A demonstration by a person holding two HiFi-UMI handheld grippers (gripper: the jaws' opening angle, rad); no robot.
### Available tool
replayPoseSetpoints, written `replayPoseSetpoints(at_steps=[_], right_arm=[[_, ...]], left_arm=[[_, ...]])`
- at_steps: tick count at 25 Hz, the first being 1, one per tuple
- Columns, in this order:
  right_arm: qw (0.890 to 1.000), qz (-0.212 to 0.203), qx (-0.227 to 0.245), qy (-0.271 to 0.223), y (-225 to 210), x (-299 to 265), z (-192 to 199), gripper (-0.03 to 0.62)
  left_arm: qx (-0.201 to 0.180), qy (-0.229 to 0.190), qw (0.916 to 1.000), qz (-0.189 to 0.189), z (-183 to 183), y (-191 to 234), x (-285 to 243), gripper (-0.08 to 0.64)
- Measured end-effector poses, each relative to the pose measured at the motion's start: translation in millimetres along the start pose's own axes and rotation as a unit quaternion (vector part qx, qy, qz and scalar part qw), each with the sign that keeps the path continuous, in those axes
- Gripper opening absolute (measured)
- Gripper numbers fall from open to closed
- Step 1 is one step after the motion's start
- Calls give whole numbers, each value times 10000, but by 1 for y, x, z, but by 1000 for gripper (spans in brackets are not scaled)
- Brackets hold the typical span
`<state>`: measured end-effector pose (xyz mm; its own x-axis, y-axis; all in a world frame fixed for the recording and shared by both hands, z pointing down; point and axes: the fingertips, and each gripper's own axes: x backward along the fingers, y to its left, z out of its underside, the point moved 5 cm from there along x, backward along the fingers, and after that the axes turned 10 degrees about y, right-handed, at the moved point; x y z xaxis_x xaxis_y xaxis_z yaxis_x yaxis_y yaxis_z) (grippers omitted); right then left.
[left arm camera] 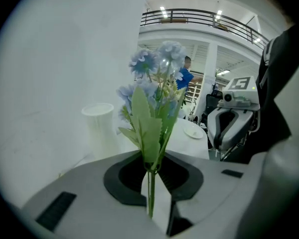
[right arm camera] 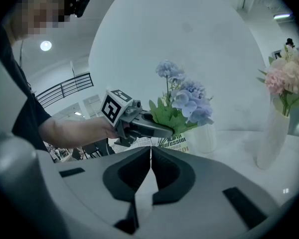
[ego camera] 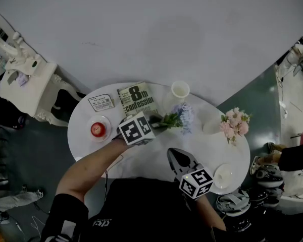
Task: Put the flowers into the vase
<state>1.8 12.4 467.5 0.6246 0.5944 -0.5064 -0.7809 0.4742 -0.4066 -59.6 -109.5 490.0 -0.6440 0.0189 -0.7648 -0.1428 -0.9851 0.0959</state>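
My left gripper (ego camera: 158,121) is shut on the green stem of a bunch of blue flowers (ego camera: 182,116), held above the white table (ego camera: 156,155). In the left gripper view the stem (left arm camera: 150,188) stands between the closed jaws and the blooms (left arm camera: 157,68) rise upright. An empty white ribbed vase (ego camera: 180,90) stands at the table's far edge, just beyond the flowers; it also shows as the vase (left arm camera: 100,127). My right gripper (ego camera: 175,157) hovers near the front edge, shut and empty. The right gripper view shows the left gripper (right arm camera: 170,131) with the bouquet (right arm camera: 187,101).
Pink flowers (ego camera: 235,123) stand in a second white vase (right arm camera: 270,139) at the table's right. A book (ego camera: 137,100), a card (ego camera: 101,103), a red object on a saucer (ego camera: 98,129) and a small plate (ego camera: 223,176) also lie on the table. A white chair (ego camera: 25,82) stands at left.
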Motion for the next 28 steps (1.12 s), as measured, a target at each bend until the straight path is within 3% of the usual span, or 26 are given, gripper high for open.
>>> replayPoseSetpoints(at_steps=[19, 28], right_arm=[[10000, 28, -68, 66, -2, -1, 3, 26], [9987, 402, 109, -284, -32, 12, -35, 26]], left_arm=[[-3, -707, 9975, -53, -42, 1, 23, 64], [128, -1228, 9923, -66, -58, 1, 37, 64]])
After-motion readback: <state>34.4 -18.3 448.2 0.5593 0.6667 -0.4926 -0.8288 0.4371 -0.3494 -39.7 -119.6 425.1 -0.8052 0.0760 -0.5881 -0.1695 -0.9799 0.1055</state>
